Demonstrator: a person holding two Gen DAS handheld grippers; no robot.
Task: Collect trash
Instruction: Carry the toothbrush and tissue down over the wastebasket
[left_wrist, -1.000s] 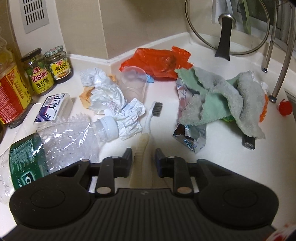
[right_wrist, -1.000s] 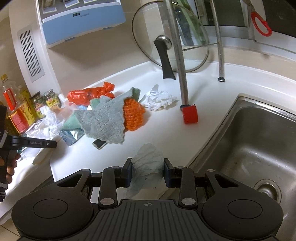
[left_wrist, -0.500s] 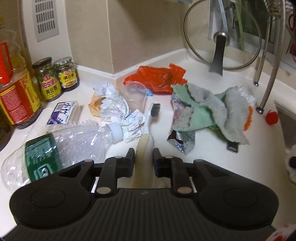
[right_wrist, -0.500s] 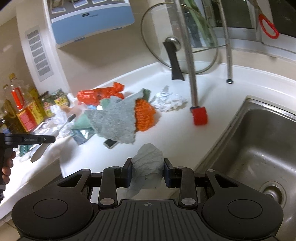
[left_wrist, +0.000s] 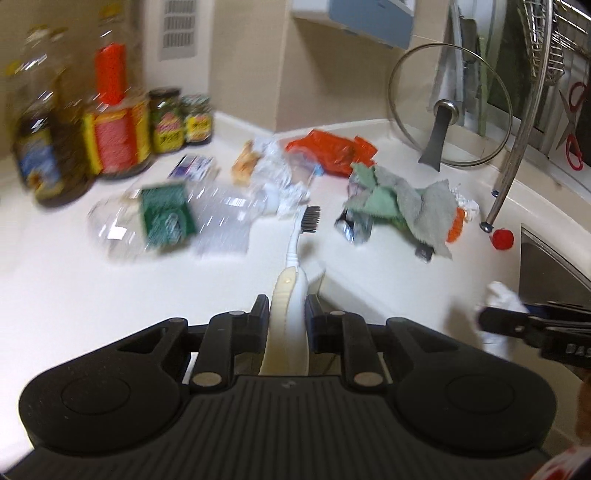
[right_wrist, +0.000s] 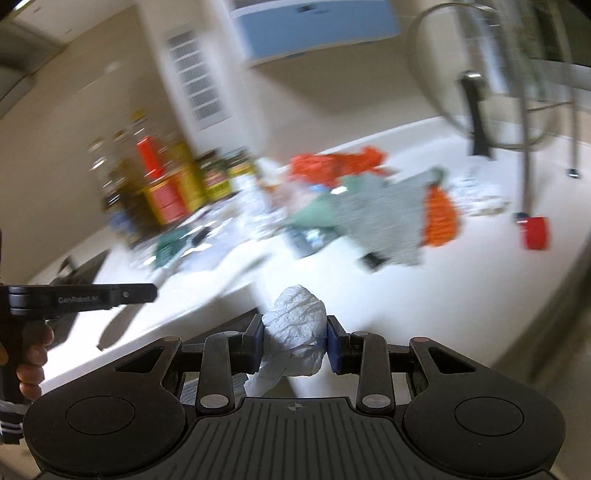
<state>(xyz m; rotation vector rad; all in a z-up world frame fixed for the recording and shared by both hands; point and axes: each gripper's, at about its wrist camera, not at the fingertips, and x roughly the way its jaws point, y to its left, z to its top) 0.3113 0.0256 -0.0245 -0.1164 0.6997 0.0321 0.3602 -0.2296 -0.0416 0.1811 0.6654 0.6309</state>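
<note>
My left gripper (left_wrist: 287, 314) is shut on the handle of a white toothbrush (left_wrist: 295, 254), held clear above the counter with its dark bristles pointing away. My right gripper (right_wrist: 294, 332) is shut on a crumpled white paper towel (right_wrist: 295, 325); it shows again at the right edge of the left wrist view as the right gripper (left_wrist: 517, 325). On the white counter (left_wrist: 369, 266) lie a crushed clear plastic bottle (left_wrist: 166, 218) with a green label, crumpled tissues (left_wrist: 280, 177), an orange plastic bag (left_wrist: 328, 151) and a foil wrapper (left_wrist: 352, 225).
Oil bottles and jars (left_wrist: 122, 136) stand at the back left. A grey-green cloth (left_wrist: 413, 210) over an orange scrubber lies mid-counter. A glass pot lid (left_wrist: 447, 114) leans on the wall. The steel sink (left_wrist: 554, 258) is at the right, beside a rack leg (left_wrist: 513, 166). The left gripper (right_wrist: 81, 297), a hand gripping it, shows at left.
My left gripper has drawn back and risen, carrying the toothbrush off the counter. My right gripper has swung left with the paper towel; the sink has left its view.
</note>
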